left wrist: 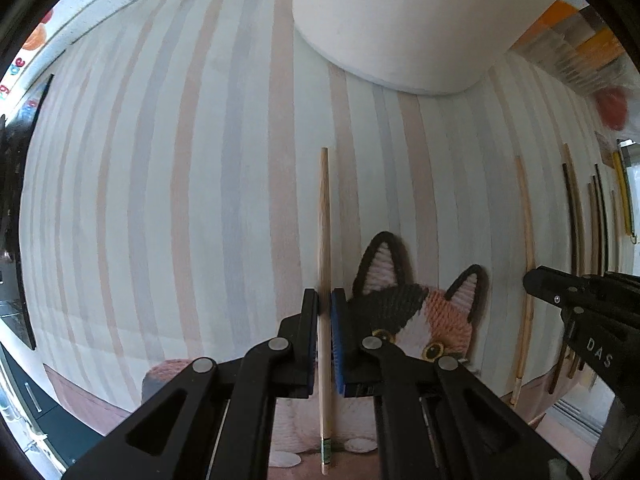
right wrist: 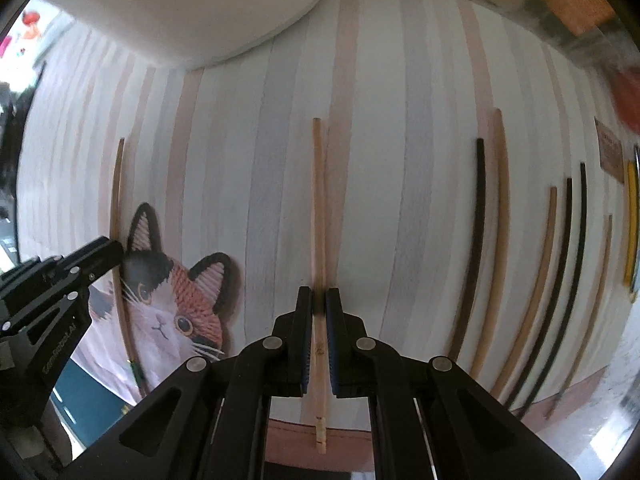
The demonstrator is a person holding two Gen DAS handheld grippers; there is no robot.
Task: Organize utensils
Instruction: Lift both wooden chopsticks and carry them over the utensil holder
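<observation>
Working over the striped cloth (right wrist: 400, 160) that covers the desk, I have a white round container (left wrist: 400, 20) at the far edge and a cat mat (left wrist: 416, 320) at the near edge, between my two hands. More chopsticks (right wrist: 560, 260), dark and pale, lie in a row toward the right edge, well apart from the rest.

My left gripper (left wrist: 325, 312) has its fingers nearly closed around a pale chopstick (left wrist: 324, 220) with a green band at its near end; it lies just beside the cat mat's left side. My right gripper (right wrist: 319, 308) is likewise nearly closed on a second pale chopstick (right wrist: 318, 200), which lies between the mat and the row. Whether either stick is lifted or resting on the cloth I cannot tell.

I judge the step in hand to be picking up a matching pair, one stick per hand. Next I would raise both, keep them level, and carry them to the container or set them side by side; thin sticks can pivot in the fingers, so a firm, centred hold matters.

Beyond the cloth, the room shows only blurred orange and red shapes.
</observation>
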